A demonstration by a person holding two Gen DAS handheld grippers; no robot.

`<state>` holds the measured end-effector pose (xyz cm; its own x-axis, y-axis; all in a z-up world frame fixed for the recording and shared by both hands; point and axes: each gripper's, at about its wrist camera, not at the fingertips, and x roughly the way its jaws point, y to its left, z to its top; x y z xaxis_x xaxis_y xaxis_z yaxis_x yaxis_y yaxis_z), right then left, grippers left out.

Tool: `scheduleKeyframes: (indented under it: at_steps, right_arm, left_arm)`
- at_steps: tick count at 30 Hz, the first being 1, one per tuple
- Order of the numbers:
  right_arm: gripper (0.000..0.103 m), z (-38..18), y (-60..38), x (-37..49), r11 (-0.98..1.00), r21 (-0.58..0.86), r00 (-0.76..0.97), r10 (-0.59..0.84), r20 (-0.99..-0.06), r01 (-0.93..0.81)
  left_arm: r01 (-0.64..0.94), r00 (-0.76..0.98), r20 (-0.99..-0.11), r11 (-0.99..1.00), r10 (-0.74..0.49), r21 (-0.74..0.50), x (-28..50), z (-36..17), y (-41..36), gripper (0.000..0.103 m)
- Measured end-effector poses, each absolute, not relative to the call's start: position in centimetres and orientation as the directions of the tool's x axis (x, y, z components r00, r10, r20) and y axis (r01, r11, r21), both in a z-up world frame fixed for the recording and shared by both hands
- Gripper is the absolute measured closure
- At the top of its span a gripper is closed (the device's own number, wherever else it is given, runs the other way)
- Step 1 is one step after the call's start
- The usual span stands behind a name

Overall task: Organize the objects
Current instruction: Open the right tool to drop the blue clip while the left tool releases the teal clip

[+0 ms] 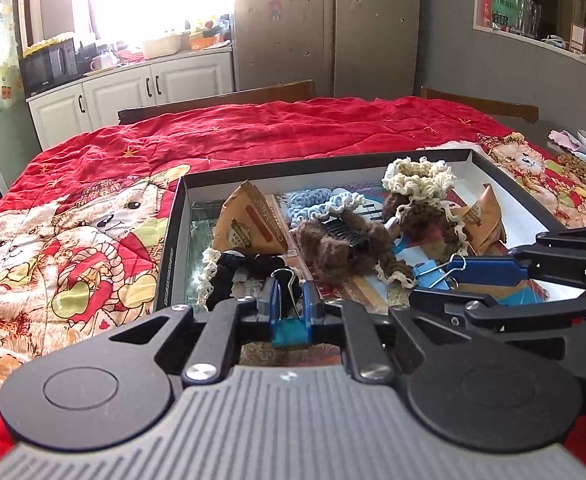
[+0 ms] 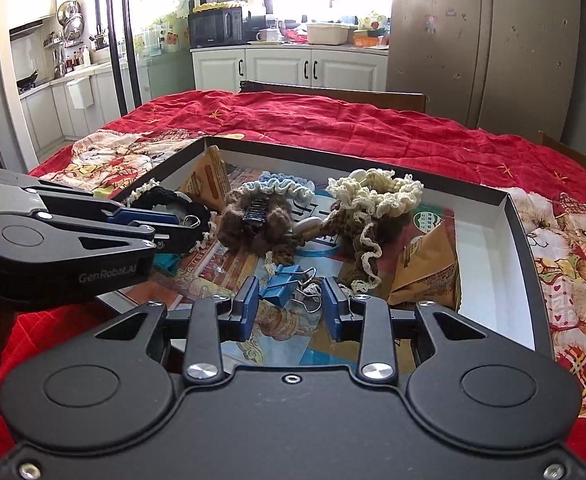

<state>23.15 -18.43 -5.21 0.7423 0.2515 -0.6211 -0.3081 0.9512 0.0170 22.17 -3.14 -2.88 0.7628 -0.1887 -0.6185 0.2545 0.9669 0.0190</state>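
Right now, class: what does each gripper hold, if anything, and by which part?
The left gripper is shut on a black binder clip, pinching its body, wire handles up. The right gripper holds nothing: its jaws straddle a blue binder clip without pressing.

The left gripper pointed down, squeezed tight on a binder clip. The right gripper pointed down, its fingers apart.
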Motion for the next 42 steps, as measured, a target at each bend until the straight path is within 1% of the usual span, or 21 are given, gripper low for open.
scheduleKeyframes:
  at_steps: [18, 24, 26, 27, 30, 34, 42]
  right_arm:
    - [0.07, -5.63, -18.42, 23.6, 0.949, 0.025, 0.722, 0.256, -0.643, -0.315]
    - [0.07, -5.66, -18.46, 23.62, 0.949, 0.026, 0.725, 0.257, -0.639, -0.313]
    - [0.069, -5.67, -18.43, 23.59, 0.949, 0.023, 0.727, 0.256, -0.636, -0.315]
    - [0.069, -5.68, -18.41, 23.59, 0.949, 0.022, 0.728, 0.257, -0.636, -0.316]
    - [0.064, -5.68, -18.41, 23.59, 0.949, 0.019, 0.729, 0.255, -0.635, -0.315]
    - [0.061, -5.78, -18.33, 23.48, 0.948, 0.002, 0.733, 0.247, -0.634, -0.317]
    - [0.058, -5.48, -18.57, 23.01, 0.948, 0.005, 0.74, 0.252, -0.623, -0.319]
  left_arm:
    - [0.25, 0.763, -0.619, 0.968, -0.187, 0.016, 22.15, -2.94, -3.11, 0.087]
    - [0.249, 0.763, -0.618, 0.969, -0.187, 0.014, 22.15, -3.02, -3.06, 0.081]
    - [0.247, 0.763, -0.619, 0.969, -0.187, 0.012, 22.15, -3.01, -3.04, 0.075]
    - [0.246, 0.763, -0.619, 0.969, -0.188, 0.01, 22.15, -3.04, -3.02, 0.074]
    - [0.244, 0.765, -0.617, 0.97, -0.186, 0.011, 22.02, -3.04, -3.03, 0.073]
    - [0.246, 0.764, -0.616, 0.969, -0.19, 0.006, 21.83, -2.9, -3.04, 0.063]
    - [0.24, 0.77, -0.609, 0.971, -0.19, 0.0, 21.42, -2.53, -3.02, 0.06]
